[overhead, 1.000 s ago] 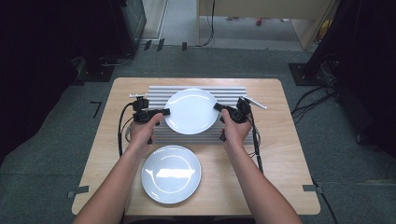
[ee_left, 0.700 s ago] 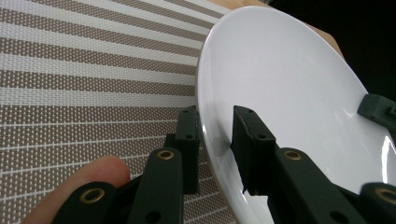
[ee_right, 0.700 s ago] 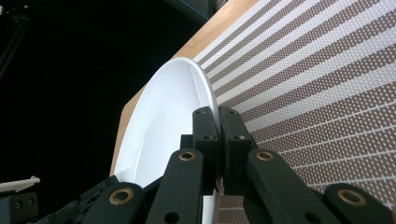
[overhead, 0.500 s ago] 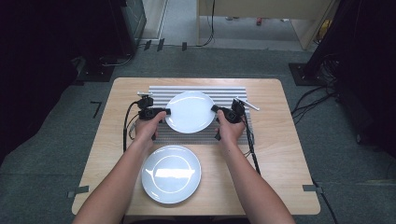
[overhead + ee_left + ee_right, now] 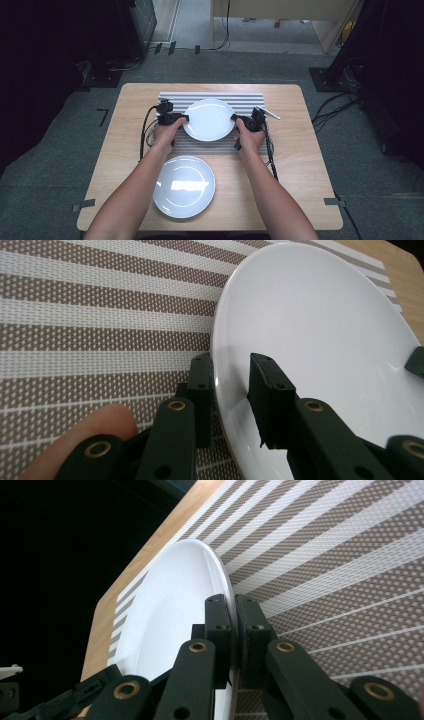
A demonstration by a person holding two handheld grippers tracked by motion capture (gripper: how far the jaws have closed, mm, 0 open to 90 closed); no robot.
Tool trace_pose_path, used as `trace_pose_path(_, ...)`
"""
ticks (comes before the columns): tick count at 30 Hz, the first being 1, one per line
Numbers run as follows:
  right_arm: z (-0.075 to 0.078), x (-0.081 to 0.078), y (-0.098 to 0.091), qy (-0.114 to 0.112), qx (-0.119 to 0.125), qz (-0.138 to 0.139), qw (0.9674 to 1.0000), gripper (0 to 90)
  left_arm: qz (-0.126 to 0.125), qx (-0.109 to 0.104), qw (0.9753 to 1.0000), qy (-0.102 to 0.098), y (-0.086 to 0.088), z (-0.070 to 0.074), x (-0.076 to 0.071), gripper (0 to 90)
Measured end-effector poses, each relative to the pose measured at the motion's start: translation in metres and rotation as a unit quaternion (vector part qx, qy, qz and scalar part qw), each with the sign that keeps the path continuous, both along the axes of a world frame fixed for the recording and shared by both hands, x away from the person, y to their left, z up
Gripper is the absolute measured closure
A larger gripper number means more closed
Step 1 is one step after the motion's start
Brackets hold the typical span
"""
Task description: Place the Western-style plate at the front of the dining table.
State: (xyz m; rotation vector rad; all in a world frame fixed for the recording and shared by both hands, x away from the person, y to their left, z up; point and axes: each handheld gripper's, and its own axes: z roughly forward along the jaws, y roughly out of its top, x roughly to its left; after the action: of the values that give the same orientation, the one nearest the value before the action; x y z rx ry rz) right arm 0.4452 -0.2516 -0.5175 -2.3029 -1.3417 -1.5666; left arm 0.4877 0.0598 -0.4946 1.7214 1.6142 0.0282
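High view puts the held plate in the middle of the frame over a striped mat, gripped at opposite edges: the left gripper on its left rim, the right gripper on its right rim, both clenched on it. A second plate lies lower in the frame on the bare wooden surface, well apart from the first; a small pale stick-like thing lies just right of the right gripper. Left gripper view adds what the high view cannot: the black jaws straddle the thin rim, one under and one on the glossy white face, and a fingertip shows at lower left. Right gripper view shows the plate edge-on, round and shallow, with the jaws nearly together on its rim, the mat a woven mesh of brown and white bands, and the surface's wood edge at upper left against the dark. Cables trail from both grippers down the surface.
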Motion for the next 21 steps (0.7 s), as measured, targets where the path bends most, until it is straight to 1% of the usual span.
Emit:
trace_pose_path(2, -0.003, 0.001, -0.002, 0.005, 0.001, -0.004, 1.0000, 85.0, 0.005, 0.000, 1.0000, -0.004, -0.003, 0.000, 0.001, 73.0)
trace_pose_path(5, -0.007, 0.003, -0.004, 0.005, 0.002, -0.011, 0.9999, 84.8, 0.005, -0.001, 1.0000, -0.001, -0.006, -0.001, 0.003, 73.2)
trace_pose_path(10, -0.011, 0.005, -0.006, 0.008, -0.010, -0.016, 0.9998, 84.2, 0.002, 0.004, 1.0000, 0.005, -0.010, -0.006, 0.005, 73.0)
trace_pose_path(13, -0.013, 0.006, -0.006, 0.001, -0.012, -0.019, 0.9997, 84.2, 0.002, 0.004, 1.0000, 0.005, -0.011, -0.007, 0.006, 72.9)
trace_pose_path(15, -0.014, 0.006, -0.007, 0.002, -0.012, -0.022, 0.9997, 83.8, 0.001, 0.005, 1.0000, 0.003, -0.013, -0.007, 0.006, 72.8)
trace_pose_path(18, -0.016, 0.007, -0.009, 0.004, -0.019, -0.026, 0.9995, 82.6, -0.005, 0.002, 1.0000, 0.005, -0.015, -0.007, 0.006, 71.0)
trace_pose_path(21, -0.017, 0.007, -0.008, 0.001, -0.023, -0.026, 0.9994, 82.3, -0.002, -0.007, 1.0000, 0.006, -0.014, -0.008, 0.007, 68.7)
